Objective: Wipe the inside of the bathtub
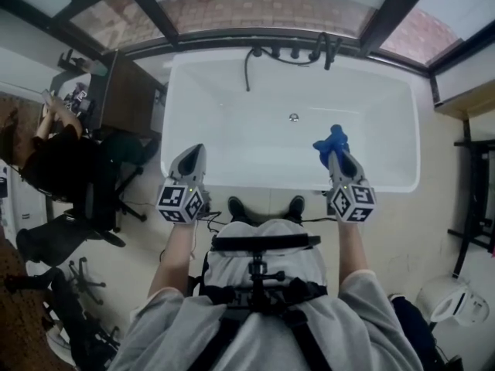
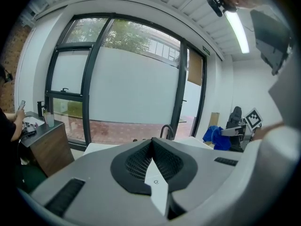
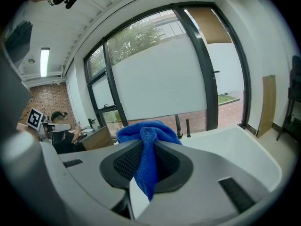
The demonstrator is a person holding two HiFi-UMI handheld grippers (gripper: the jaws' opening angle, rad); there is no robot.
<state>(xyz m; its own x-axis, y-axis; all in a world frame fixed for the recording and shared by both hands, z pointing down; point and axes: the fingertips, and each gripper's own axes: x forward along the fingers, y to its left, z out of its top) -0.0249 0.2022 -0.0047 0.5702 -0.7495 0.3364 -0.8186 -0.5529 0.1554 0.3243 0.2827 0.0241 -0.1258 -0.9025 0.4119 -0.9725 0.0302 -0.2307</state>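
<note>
A white bathtub [image 1: 402, 122] stands under the window, with a drain [image 1: 294, 117] in its floor. My right gripper [image 1: 336, 150] hangs over the tub's near right side, shut on a blue cloth [image 1: 331, 141] that bunches up above its jaws. The right gripper view shows the blue cloth [image 3: 146, 147] pinched between the dark pads, with the tub rim [image 3: 235, 140] behind. Over the near left rim, my left gripper [image 1: 193, 158] is shut with nothing in it. In the left gripper view, its jaws meet at the tip of the left gripper [image 2: 152, 141], and the other gripper's blue cloth [image 2: 215, 136] shows at right.
Taps and a black hose [image 1: 249, 64] sit at the tub's far edge. A dark wooden cabinet [image 1: 124, 99] stands left of the tub, with a seated person [image 1: 54, 157] and office chairs beside it. A shelf frame [image 1: 473, 192] stands on the right. The holder's feet [image 1: 263, 207] stand by the near rim.
</note>
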